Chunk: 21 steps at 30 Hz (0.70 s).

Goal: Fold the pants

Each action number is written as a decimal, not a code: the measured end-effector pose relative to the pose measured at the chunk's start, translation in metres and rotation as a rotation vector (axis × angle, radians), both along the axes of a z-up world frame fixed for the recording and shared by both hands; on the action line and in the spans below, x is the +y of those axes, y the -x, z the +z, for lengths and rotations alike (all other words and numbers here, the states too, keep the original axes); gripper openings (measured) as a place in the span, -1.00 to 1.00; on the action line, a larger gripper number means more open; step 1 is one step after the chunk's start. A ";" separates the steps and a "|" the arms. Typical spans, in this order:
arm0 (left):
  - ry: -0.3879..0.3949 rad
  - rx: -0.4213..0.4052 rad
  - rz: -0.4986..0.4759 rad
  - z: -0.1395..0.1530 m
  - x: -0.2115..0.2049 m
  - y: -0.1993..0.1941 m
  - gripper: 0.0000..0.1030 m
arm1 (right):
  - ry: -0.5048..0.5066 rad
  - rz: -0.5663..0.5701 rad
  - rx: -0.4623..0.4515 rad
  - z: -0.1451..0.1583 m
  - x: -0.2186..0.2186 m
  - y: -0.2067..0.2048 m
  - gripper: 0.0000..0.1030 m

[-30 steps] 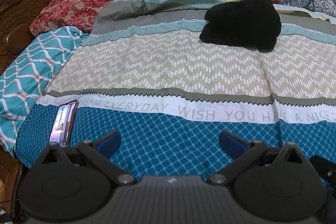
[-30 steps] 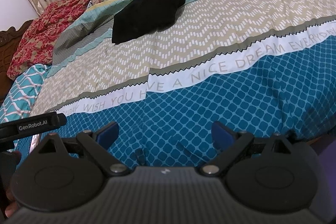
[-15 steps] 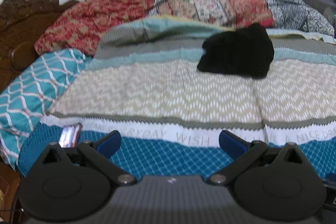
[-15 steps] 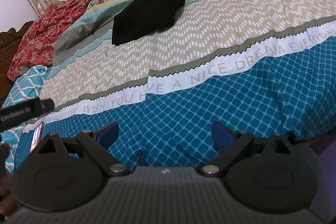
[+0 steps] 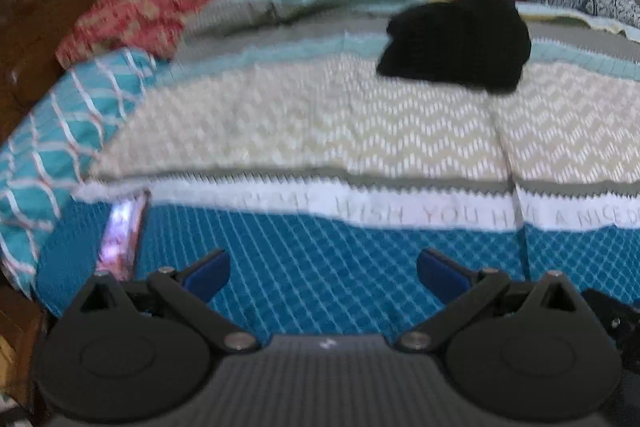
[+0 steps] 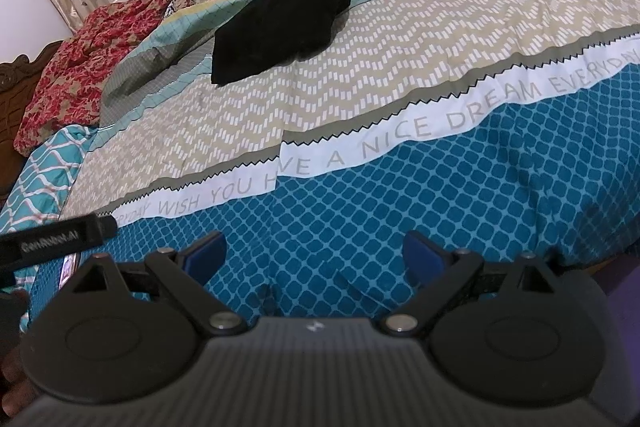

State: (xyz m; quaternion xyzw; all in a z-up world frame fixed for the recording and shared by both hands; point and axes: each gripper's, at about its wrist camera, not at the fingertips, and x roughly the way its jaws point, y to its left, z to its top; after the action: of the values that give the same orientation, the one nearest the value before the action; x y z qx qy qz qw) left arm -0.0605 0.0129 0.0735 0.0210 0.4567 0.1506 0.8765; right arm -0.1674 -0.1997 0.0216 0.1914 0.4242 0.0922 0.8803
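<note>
Left claw (image 5: 323,270) and right claw (image 6: 315,254) hover released above the bedspread (image 6: 440,211), well short of black pants (image 6: 280,23).

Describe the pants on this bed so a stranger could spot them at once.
Start from the wide bed covered by a banded patterned bedspread. At its far side, just before the heap of red floral quilts, a bundled black fabric pair of pants lies on the grey and beige bands. It is the only plain, solid black item.
</note>
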 end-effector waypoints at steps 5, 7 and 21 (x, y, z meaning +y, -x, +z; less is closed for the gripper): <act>0.049 0.066 0.007 -0.013 0.004 -0.001 1.00 | -0.002 0.000 0.002 -0.001 -0.001 0.000 0.87; 0.049 0.078 0.004 -0.016 0.002 -0.001 1.00 | -0.004 0.000 0.005 -0.002 -0.002 0.000 0.88; 0.037 0.109 -0.034 -0.023 -0.004 -0.002 1.00 | -0.012 0.005 0.020 -0.005 -0.003 -0.001 0.88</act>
State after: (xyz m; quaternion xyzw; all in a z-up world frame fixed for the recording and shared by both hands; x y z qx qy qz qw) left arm -0.0582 0.0088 0.0506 0.0208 0.5059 0.1258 0.8531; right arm -0.1660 -0.2031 0.0165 0.1965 0.4330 0.0947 0.8746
